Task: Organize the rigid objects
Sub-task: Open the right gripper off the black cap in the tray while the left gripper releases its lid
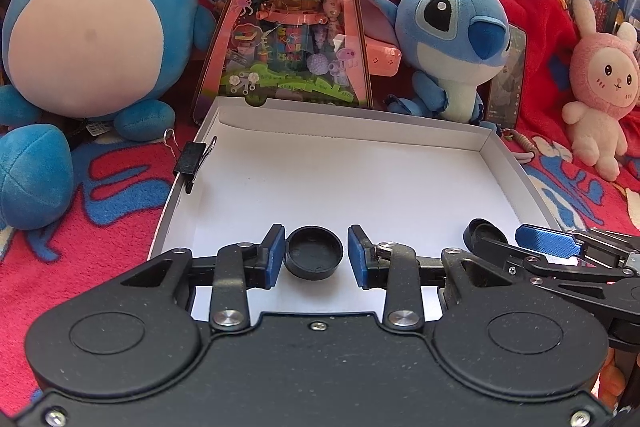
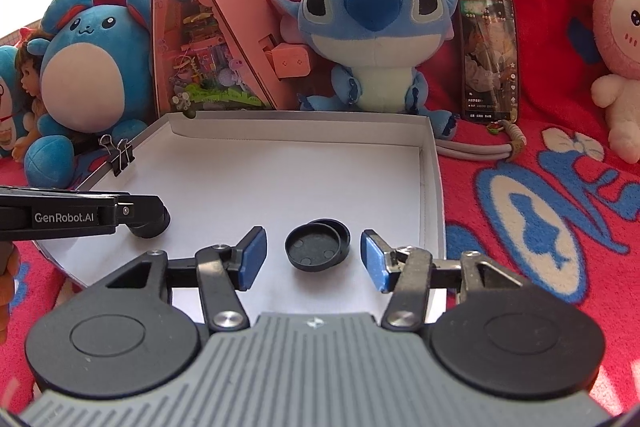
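I looked through both cameras and saw a white cardboard box [image 1: 340, 131] lying on a red blanket [image 1: 80, 227], with a black binder clip [image 1: 192, 159] on its left wall. Two little caps sat on the box floor, near the front edge and side by side. The left black round cap [image 1: 314, 253] lay right in the middle of my left gripper [image 1: 316, 253]. The left pad [image 1: 275, 254] looked to be touching it or just beside it. I could see a thin gap by the other pad, so that gripper was let go and not squeezing. The right black round cap [image 2: 318, 245] lay right in the middle of my right gripper [image 2: 314, 259]. Those jaws stood wide, with white floor showing on both sides of the cap, so nothing was grabbed there either. The right cap looked like it might be two pieces, one sitting in the other, but I could not tell for sure. Both caps were round, so they had no long side to line up with. Each cap was straight ahead of its own hand, and the left hand was nearer the left cap. I thought each hand could either close on its cap or pull straight back without bumping it.
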{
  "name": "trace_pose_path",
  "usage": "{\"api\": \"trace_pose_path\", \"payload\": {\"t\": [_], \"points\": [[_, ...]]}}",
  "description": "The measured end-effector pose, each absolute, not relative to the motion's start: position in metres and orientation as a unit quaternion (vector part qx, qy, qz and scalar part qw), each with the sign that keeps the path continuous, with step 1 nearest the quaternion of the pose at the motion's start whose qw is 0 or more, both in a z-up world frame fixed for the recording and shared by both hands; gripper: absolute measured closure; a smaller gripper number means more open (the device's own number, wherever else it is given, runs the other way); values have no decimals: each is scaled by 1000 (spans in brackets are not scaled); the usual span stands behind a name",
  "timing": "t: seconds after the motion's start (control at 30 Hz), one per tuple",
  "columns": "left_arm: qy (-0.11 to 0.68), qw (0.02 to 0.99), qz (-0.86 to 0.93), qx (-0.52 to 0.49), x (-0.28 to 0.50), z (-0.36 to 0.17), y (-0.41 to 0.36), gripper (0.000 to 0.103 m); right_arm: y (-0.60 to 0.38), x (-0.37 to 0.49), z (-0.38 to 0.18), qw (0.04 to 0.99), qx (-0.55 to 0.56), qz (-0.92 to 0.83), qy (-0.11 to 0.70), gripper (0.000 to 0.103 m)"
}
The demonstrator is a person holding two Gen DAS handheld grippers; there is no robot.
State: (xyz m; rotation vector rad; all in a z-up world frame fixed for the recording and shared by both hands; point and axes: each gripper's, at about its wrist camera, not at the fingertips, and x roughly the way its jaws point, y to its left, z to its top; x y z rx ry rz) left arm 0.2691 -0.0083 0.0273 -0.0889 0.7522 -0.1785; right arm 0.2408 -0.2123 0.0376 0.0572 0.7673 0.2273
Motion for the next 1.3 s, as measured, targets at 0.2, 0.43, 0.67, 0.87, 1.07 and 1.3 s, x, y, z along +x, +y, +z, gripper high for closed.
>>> {"api": "trace_pose_path", "payload": {"t": [0.2, 0.43, 0.67, 0.87, 1.07, 1.3], "points": [[367, 925, -87, -41, 266, 27, -7, 61, -206, 243, 34, 916, -2, 109, 386, 35], [371, 924, -89, -40, 264, 24, -7, 61, -205, 248, 30, 913, 0, 114, 392, 42], [372, 922, -95, -40, 262, 23, -9, 60, -206, 252, 29, 913, 5, 116, 391, 58], [373, 922, -96, -43, 260, 22, -8, 60, -206, 256, 30, 916, 3, 107, 386, 65], [375, 921, -95, -44, 259, 22, -7, 60, -208, 260, 33, 917, 8, 108, 384, 65], [376, 921, -94, -46, 258, 22, -7, 59, -203, 267, 30, 913, 1, 105, 395, 63]]}}
